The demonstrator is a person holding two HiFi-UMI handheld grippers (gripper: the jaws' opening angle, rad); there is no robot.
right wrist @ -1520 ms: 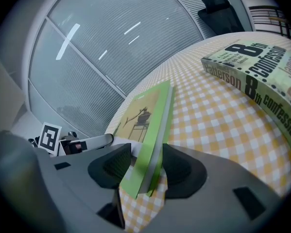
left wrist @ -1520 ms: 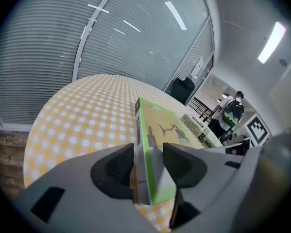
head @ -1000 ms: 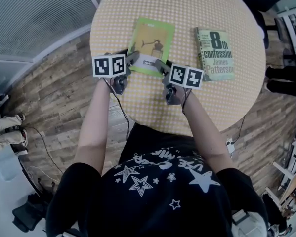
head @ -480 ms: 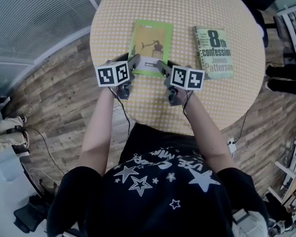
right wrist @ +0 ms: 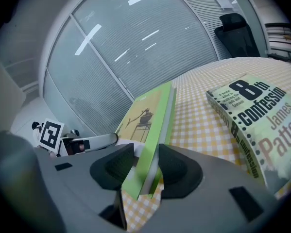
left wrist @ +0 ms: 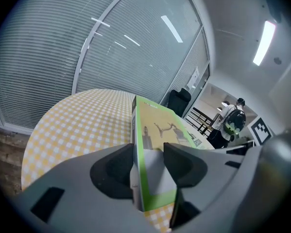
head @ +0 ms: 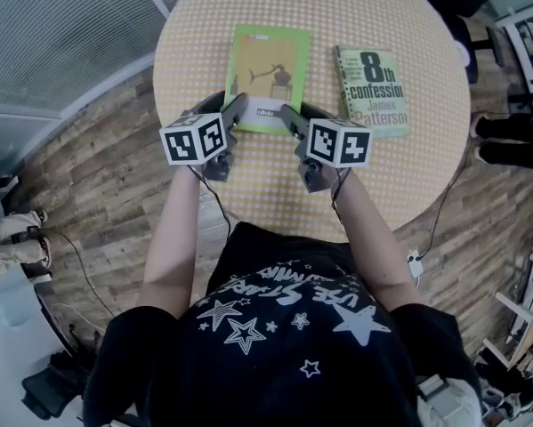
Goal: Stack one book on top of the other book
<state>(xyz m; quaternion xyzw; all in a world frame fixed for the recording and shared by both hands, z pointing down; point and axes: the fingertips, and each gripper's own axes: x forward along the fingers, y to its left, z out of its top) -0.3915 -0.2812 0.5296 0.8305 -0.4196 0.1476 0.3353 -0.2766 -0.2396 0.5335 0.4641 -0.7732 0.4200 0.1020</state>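
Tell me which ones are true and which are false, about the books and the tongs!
1. The left tongs and the right tongs both pinch the green book. True.
2. The green book already sits on top of the 8th confession book. False: the two books are side by side and apart, and nothing lies on the 8th confession book.
3. The table is round with yellow and white checks. True.
4. The 8th confession book stands up on its edge. False: it lies flat with its cover facing up.
5. The person wears a dark shirt with white stars. True.
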